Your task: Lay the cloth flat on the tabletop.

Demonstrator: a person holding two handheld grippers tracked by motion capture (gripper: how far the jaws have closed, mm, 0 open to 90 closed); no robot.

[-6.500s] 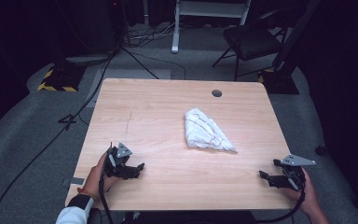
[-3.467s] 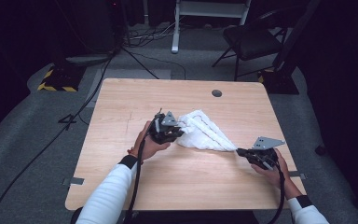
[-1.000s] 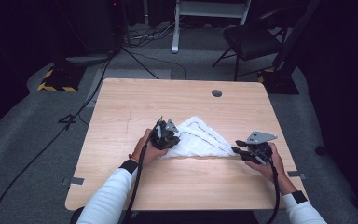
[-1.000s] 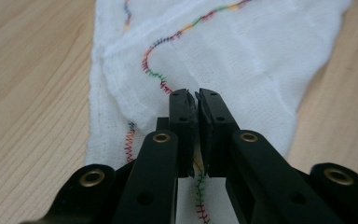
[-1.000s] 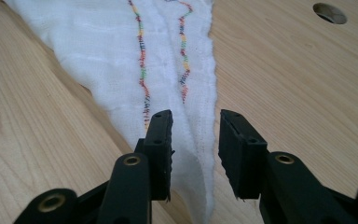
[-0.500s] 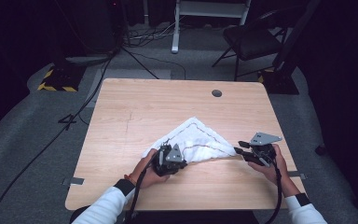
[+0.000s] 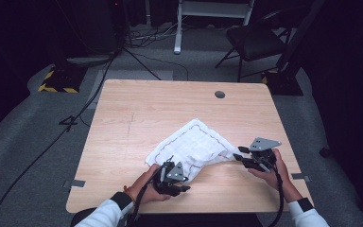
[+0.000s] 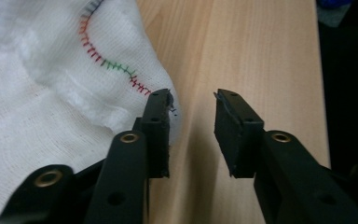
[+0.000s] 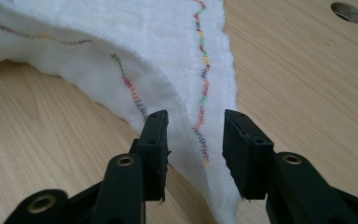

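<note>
A white cloth [image 7: 194,144] with multicoloured stitching along its hem is lying spread on the near half of the wooden table [image 7: 137,109], between the two hands; the left claw [image 7: 177,184] is sitting at the cloth's near-left corner, close to the table's front edge, and its jaws have just been opening; in the left gripper view they are standing apart, the left jaw resting against the stitched corner while the gap between them is showing bare wood, so the cloth is released there; the right claw [image 7: 240,158] is hovering at the cloth's right-hand corner; its jaws have also just been widening, and in the right gripper view the pointed corner is lying between them without being pinched.
</note>
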